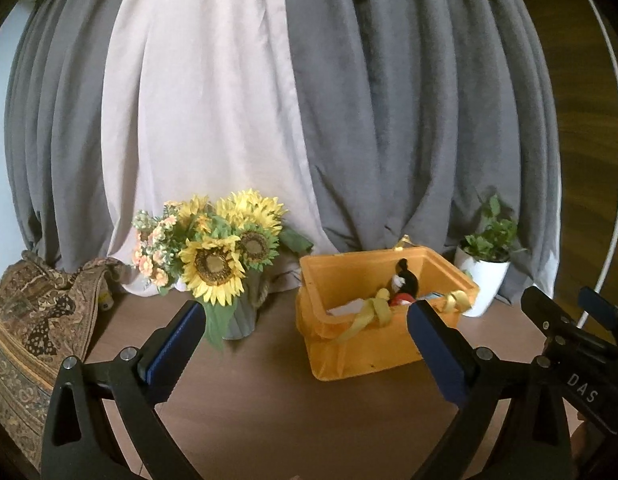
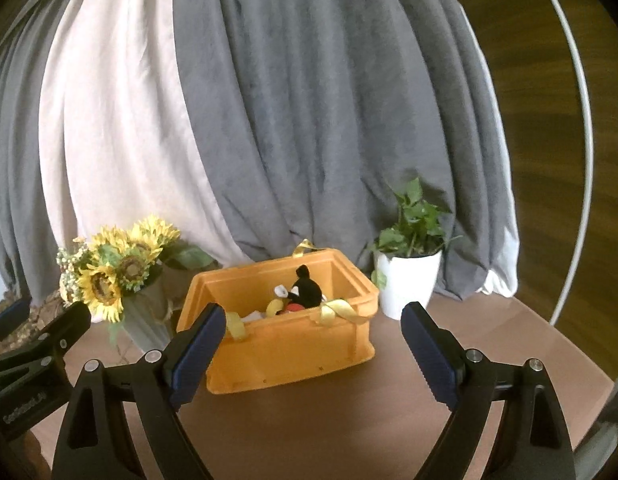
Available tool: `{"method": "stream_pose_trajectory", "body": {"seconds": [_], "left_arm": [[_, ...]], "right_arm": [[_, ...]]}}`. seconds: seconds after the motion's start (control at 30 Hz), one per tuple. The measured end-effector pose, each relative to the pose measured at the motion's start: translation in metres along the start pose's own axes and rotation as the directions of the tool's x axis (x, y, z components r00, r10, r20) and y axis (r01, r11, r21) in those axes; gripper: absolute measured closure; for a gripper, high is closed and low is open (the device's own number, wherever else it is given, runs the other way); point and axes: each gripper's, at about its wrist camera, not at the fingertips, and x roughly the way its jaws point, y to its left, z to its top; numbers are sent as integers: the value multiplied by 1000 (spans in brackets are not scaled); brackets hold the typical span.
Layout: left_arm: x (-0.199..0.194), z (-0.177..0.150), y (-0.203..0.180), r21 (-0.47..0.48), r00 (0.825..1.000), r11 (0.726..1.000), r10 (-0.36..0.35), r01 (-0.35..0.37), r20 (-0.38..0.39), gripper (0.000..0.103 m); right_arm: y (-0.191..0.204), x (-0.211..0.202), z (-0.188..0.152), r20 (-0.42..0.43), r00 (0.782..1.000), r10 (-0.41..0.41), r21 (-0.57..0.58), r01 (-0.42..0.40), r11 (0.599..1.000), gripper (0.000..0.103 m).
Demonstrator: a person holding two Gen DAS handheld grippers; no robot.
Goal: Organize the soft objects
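Observation:
An orange plastic crate (image 1: 361, 354) (image 2: 293, 344) stands on the brown table. Inside it sits a black, white and red plush toy (image 1: 405, 282) (image 2: 305, 292), with yellow ribbon (image 1: 373, 312) (image 2: 341, 310) draped over the front rim. My left gripper (image 1: 305, 324) is open and empty, held in front of the crate and the vase. My right gripper (image 2: 313, 324) is open and empty, in front of the crate. The right gripper's body shows at the right edge of the left wrist view (image 1: 577, 332).
A vase of sunflowers (image 1: 225, 260) (image 2: 117, 276) stands left of the crate. A white pot with a green plant (image 1: 487, 272) (image 2: 409, 276) stands to its right. A patterned cloth (image 1: 33, 320) lies at the far left. Grey and white curtains (image 1: 309, 100) hang behind.

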Motion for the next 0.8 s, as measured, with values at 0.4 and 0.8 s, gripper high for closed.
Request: {"method": "stream_pose_trajectory", "body": {"seconds": [0.4,0.8], "left_arm": [[-64,-22,-26,-11,1000,1000,27,-27,6,0],[-139,-49,-45,-30,996,997,78,-77,35,0]], "right_arm": [[-28,-59,-8,24,999,22,-17,-22,1000,12],[-59,-121,-27,40,996,82,-45,-81,996,12]]}}
